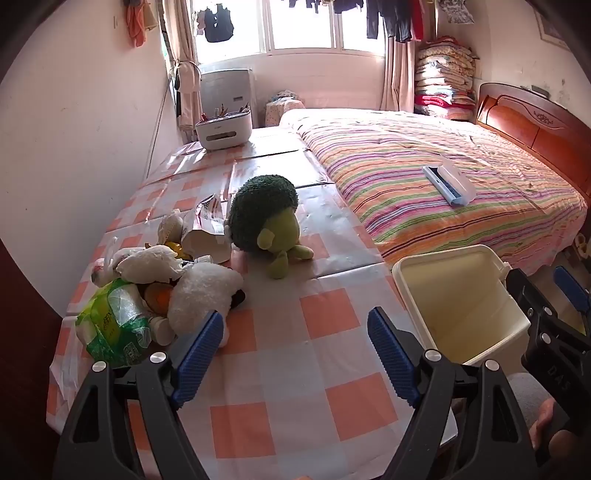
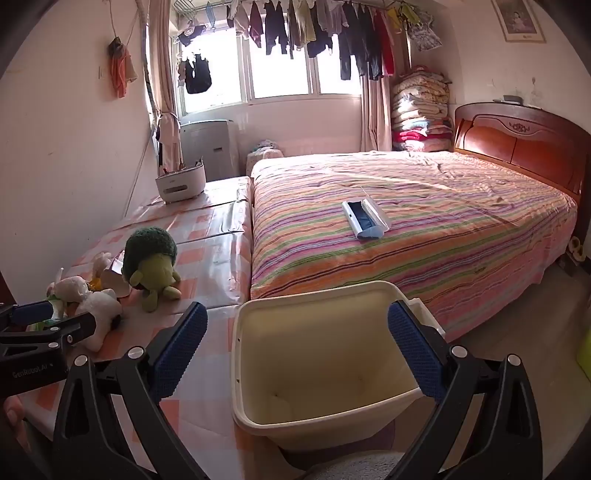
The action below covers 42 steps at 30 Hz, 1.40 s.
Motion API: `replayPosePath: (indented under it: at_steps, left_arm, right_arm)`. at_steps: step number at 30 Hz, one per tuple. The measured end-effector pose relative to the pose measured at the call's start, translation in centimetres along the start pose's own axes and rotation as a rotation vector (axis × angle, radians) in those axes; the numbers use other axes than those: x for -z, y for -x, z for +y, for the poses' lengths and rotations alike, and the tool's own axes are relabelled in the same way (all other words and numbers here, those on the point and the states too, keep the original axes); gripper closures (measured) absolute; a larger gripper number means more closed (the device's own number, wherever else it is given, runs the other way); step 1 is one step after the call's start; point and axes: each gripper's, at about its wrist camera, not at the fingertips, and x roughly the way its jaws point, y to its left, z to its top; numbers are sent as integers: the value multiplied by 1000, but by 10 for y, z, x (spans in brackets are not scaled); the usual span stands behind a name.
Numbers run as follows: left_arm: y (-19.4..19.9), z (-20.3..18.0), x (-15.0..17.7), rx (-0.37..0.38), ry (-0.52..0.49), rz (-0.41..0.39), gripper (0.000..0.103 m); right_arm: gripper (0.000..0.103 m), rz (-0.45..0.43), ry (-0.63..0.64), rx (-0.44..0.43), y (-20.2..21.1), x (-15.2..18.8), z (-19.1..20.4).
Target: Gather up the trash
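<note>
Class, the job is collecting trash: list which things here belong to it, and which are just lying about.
Belongs to the job:
green wrapper
crumpled tissue
torn paper bag
bin

Just lying about:
broccoli plush toy
white plush toy
lint brush
white box

Both wrist views face the window, sharing the bin [image 1: 458, 295] and bed [image 2: 406, 206].

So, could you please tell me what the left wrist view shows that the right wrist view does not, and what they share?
Only the left wrist view shows the green plastic wrapper clearly, at the front of the trash pile, and the torn paper package in full.

Only the right wrist view shows the framed picture on the wall and the full clothesline.

Both show the open left tool, the open right tool, the empty cream bin, the broccoli plush and the striped bed.
</note>
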Motion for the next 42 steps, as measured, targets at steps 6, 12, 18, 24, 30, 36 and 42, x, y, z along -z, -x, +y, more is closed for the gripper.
replayPosePath:
  at_steps: [6,12,18,24,30,36,42]
  left_arm:
    - [6,5,4,-7,7,-6,25]
    - [2,2,4,-11,4,18,25]
    - [1,7,4,-10,8,18,25]
    - [2,11,4,-10,17,14,25]
    - [3,12,4,-11,17,16,25]
    - [3,15,6,-13,25,15,25]
    - [3,16,8,-12,24,18,25]
  right_arm:
    - [6,4,5,-2,-1,2,4]
    - [6,8,10,-4,1,3,3]
    - [6,23,11,-4,-6,2,10]
    - [6,32,17,-2,-6,2,11]
    - [6,35,17,-2,-8,1,13]
    - [6,41,19,-5,-8,1,13]
    - [6,44,22,-5,-9,2,16]
